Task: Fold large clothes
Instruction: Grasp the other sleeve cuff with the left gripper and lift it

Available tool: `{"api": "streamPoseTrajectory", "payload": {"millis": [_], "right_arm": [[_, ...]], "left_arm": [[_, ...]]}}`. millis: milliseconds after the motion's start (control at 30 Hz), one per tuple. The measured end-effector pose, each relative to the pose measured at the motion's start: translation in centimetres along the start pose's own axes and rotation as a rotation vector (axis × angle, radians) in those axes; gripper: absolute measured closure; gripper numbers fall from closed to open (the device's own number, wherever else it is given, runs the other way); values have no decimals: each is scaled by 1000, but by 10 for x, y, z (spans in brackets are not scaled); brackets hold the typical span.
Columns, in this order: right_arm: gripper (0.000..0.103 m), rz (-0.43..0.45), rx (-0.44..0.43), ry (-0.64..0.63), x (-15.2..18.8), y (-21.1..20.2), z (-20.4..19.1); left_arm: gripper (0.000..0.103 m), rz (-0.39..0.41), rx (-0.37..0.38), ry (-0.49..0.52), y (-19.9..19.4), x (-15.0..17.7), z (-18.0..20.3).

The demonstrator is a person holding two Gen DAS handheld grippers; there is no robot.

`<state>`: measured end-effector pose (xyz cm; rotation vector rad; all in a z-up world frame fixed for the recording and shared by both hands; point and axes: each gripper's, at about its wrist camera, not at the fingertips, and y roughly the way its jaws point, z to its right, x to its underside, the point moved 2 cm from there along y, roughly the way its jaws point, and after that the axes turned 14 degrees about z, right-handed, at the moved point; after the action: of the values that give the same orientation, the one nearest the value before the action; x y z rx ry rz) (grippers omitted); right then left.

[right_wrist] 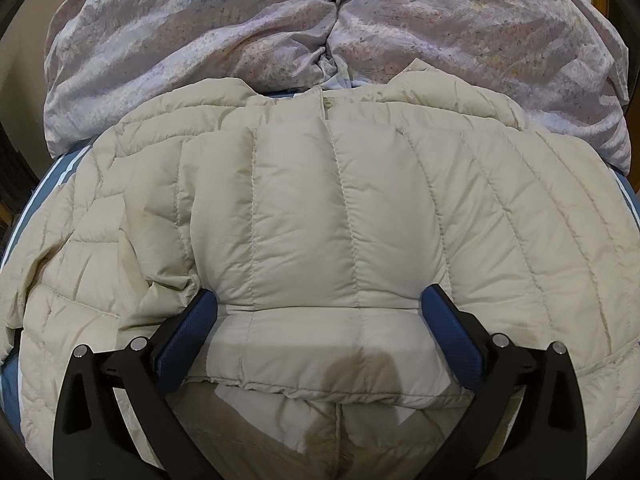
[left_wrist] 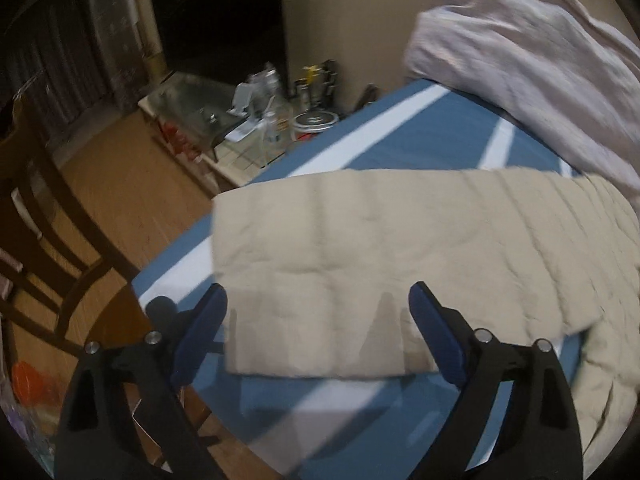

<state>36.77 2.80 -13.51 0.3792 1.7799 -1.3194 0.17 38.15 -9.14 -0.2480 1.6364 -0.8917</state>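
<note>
A beige quilted puffer jacket lies spread on a bed with a blue sheet with white stripes. In the left wrist view one flat beige part of the jacket, likely a sleeve, stretches across the sheet. My left gripper is open and hovers over its near edge, holding nothing. In the right wrist view my right gripper is open over a folded-up part of the jacket, its blue pads on either side of the puffy fabric.
A crumpled lilac duvet lies at the far side of the bed, also in the left wrist view. Left of the bed are a wooden chair, wood floor and a low table with bottles and clutter.
</note>
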Motion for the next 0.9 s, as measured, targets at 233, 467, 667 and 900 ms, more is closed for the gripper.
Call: {"api": "streamPoseTrajectory", "payload": {"millis": [233, 467, 667, 900], "right_arm": [[1, 1, -3, 4, 0, 0, 0], [1, 2, -5, 7, 0, -1, 0], [1, 1, -3, 6, 0, -1, 0], [1, 1, -4, 8, 0, -1, 0]], "left_arm": [[29, -34, 18, -34, 9, 8, -13], [37, -29, 39, -76, 17, 9, -21], [40, -34, 25, -109, 19, 9, -35], [61, -11, 7, -58, 17, 14, -24]]}}
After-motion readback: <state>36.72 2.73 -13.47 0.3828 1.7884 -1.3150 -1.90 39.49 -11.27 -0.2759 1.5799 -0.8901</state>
